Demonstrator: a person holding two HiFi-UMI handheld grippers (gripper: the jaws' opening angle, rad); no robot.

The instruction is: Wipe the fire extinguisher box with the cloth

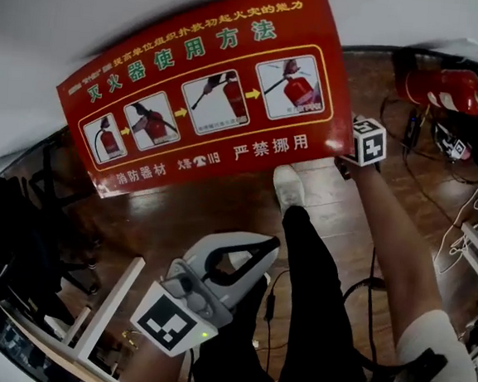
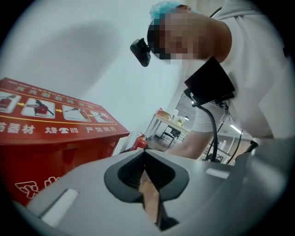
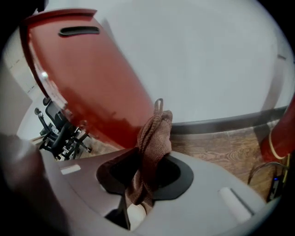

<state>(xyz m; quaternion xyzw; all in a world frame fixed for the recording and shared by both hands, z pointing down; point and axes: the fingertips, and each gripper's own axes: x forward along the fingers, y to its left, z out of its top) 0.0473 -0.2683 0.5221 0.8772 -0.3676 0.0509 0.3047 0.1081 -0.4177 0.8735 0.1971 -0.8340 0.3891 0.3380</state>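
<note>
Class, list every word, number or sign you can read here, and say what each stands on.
"灭火器使用方法": yellow heading on the lid of the red fire extinguisher box.
"消防器材": white, lid's bottom row.
"119": beside a telephone symbol, same row.
"严禁挪用": same row.
Small yellow line along the lid's top edge: too blurred.
White characters on its front, left gripper view: cut off, unreadable.

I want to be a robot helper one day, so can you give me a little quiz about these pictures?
1. Pick one: what does the right tool grip? A) a brown cloth B) a sponge C) nothing
2. True or false: the fire extinguisher box is blue.
3. Fill the gap: the red fire extinguisher lies on the ___ floor.

Key: 1) A. 2) False, it is red. 3) wooden.
</note>
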